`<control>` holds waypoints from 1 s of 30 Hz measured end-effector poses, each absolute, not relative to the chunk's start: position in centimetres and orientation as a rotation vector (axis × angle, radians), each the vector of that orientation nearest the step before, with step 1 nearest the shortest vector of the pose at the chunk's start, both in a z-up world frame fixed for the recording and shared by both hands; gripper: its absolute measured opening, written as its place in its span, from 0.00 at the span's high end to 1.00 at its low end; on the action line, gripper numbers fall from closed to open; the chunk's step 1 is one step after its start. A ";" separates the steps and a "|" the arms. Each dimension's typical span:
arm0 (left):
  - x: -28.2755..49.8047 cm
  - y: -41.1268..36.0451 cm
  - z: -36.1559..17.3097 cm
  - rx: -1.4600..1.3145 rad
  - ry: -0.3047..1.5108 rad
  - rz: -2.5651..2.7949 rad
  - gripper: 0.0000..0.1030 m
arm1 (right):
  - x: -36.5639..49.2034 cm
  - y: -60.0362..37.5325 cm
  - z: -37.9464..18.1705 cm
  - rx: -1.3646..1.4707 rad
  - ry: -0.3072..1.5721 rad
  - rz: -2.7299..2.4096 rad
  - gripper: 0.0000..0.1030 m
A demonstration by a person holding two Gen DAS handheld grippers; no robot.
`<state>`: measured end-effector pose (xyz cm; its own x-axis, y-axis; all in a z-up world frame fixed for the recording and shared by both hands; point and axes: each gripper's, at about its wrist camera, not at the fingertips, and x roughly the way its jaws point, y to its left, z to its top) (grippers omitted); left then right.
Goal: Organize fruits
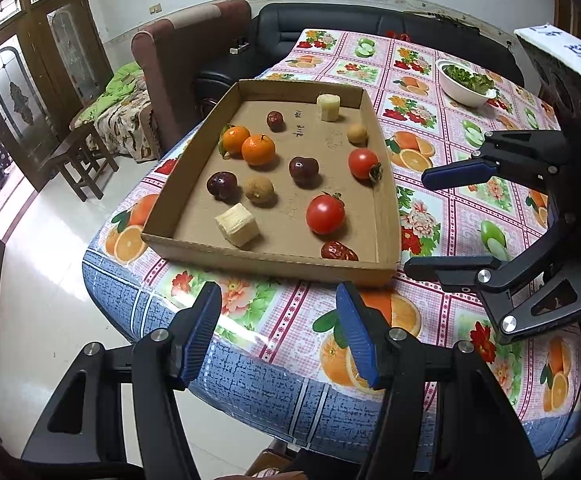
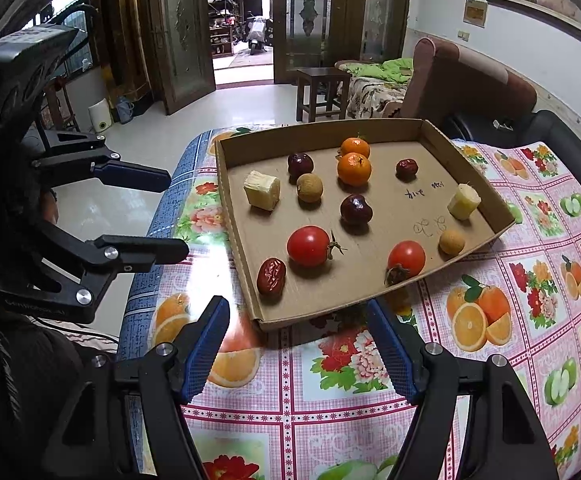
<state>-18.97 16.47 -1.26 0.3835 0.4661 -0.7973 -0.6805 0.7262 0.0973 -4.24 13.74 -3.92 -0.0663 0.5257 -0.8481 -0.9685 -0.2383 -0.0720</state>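
A shallow cardboard tray [image 1: 250, 252] [image 2: 314, 316] lies on the fruit-print tablecloth. Inside it lie two oranges [image 1: 258, 150] [image 2: 353, 169], two tomatoes [image 1: 325, 214] [image 2: 308, 246], dark red plums [image 1: 303, 170] [image 2: 355, 209], two longans [image 1: 258, 189] [image 2: 309, 187], two pale sugarcane chunks [image 1: 237, 224] [image 2: 262, 190] and a wrinkled red date [image 1: 338, 251] [image 2: 271, 276] in the near corner. My left gripper [image 1: 277, 292] [image 2: 175, 214] hovers open just short of the tray's near wall, holding nothing. My right gripper [image 2: 297, 306] [image 1: 416, 224] hangs open and empty beside the tray's other side.
A white bowl of greens [image 1: 466, 80] stands on the far part of the table. The table edge [image 1: 138, 320] drops to a tiled floor on the left. A wooden stool [image 2: 322, 92], a sofa and an armchair stand beyond the table.
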 end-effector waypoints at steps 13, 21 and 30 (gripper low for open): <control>-19.7 16.7 -1.0 -0.257 0.901 0.786 0.38 | -4.9 13.7 -3.5 -0.974 0.627 1.602 0.29; -20.1 17.2 -1.0 -0.286 0.902 0.777 0.38 | -5.3 13.9 -3.6 -0.984 0.625 1.603 0.29; -20.3 17.5 -1.2 -0.301 0.909 0.782 0.38 | -5.5 14.2 -3.7 -0.998 0.622 1.604 0.29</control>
<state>-20.32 17.54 -1.15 0.3683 0.4775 -0.7977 -0.7177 0.6915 0.0826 -5.49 14.23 -3.75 -0.0521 0.5164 -0.8547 -0.9575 -0.2688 -0.1041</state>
